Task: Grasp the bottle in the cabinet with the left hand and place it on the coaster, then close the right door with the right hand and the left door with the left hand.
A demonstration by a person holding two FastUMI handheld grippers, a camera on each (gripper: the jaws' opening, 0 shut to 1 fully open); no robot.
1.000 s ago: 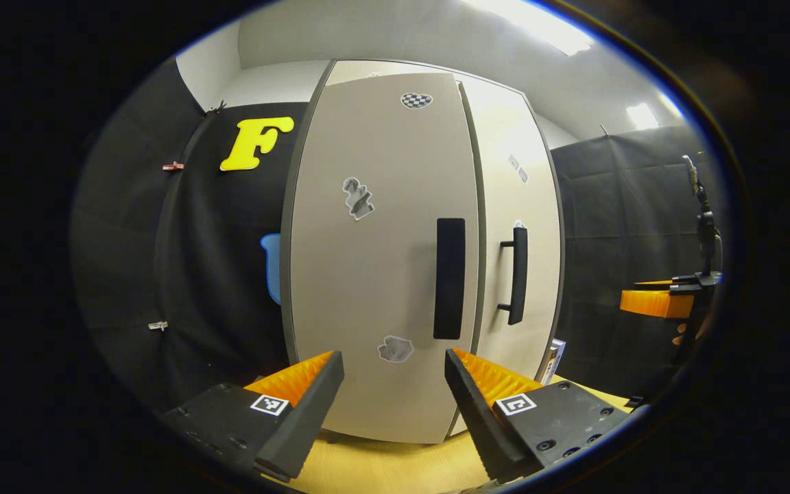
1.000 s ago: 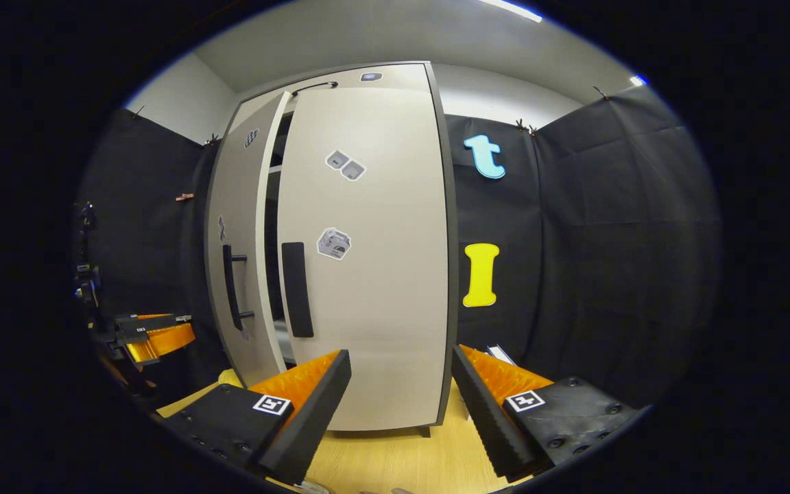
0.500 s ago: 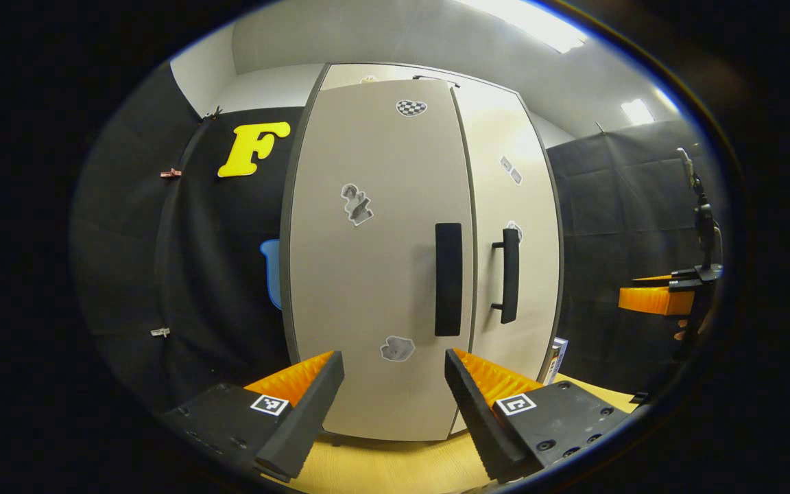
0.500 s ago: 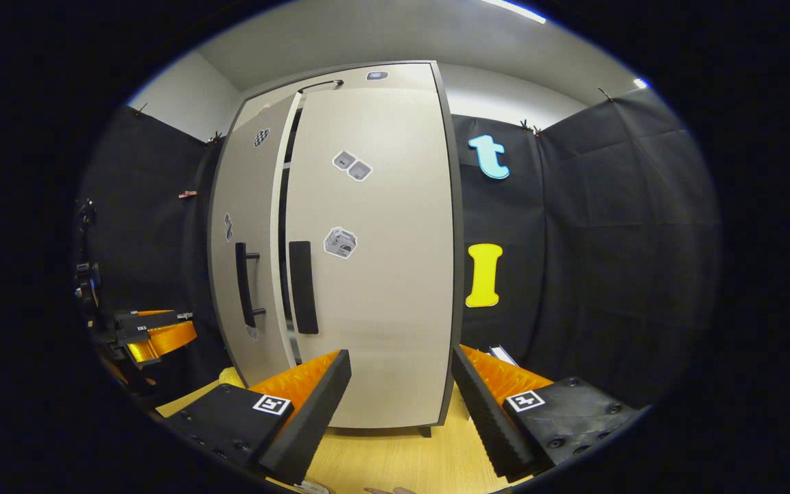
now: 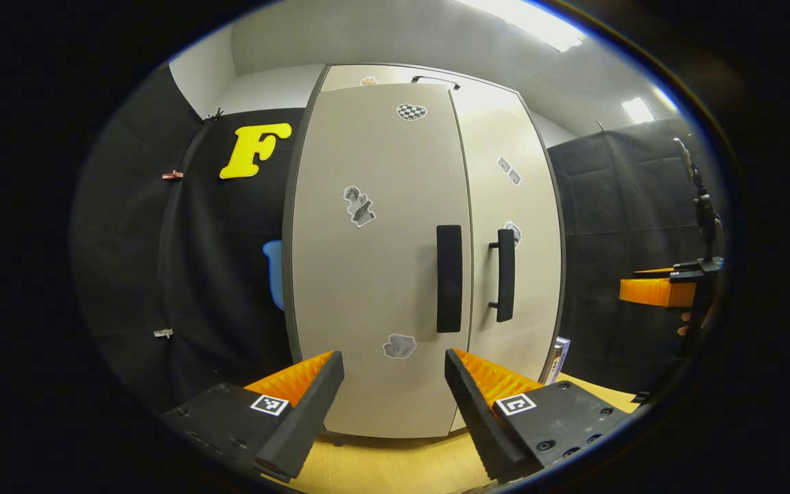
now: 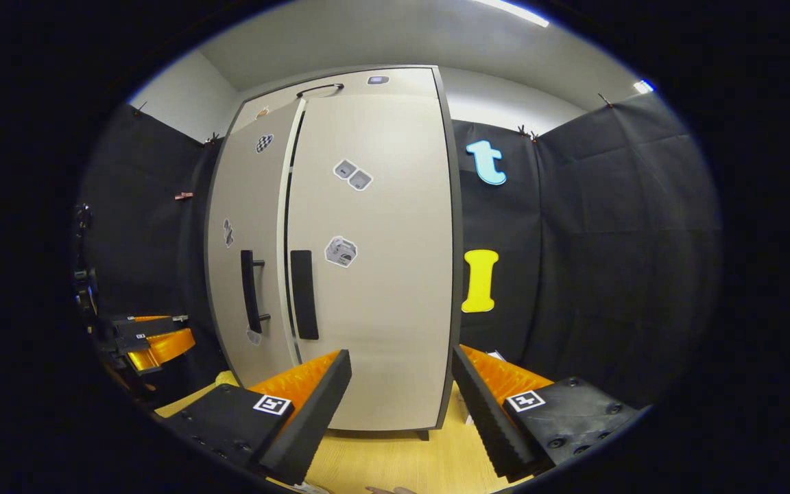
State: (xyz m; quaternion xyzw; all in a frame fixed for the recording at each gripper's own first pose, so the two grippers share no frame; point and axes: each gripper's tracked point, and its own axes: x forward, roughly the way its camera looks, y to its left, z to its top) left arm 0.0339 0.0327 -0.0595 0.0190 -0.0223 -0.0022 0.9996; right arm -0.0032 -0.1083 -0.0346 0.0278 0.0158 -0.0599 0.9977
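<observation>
The tall beige two-door cabinet (image 5: 381, 274) stands on a light wooden tabletop (image 5: 395, 466), straight ahead of both tools. In the left gripper view, the left gripper (image 5: 393, 398) hangs with its fingers spread wide and nothing between them, apart from the flat beige left door (image 5: 367, 288), whose black bar handle (image 5: 448, 278) sits above and between the fingertips. The left door lies flush with the beige right door (image 5: 515, 206), only a thin seam between them. The right door's black handle (image 5: 503, 274) stands just beside the seam.

In the right gripper view, the right gripper (image 6: 400, 401) is likewise released and empty, facing the right door (image 6: 374, 274) without touching it. A narrow dark gap shows along the upper part of the seam between the doors. The left gripper (image 6: 151, 339) appears far off at the left edge. I cannot make out the bottle or the coaster from these angles.
</observation>
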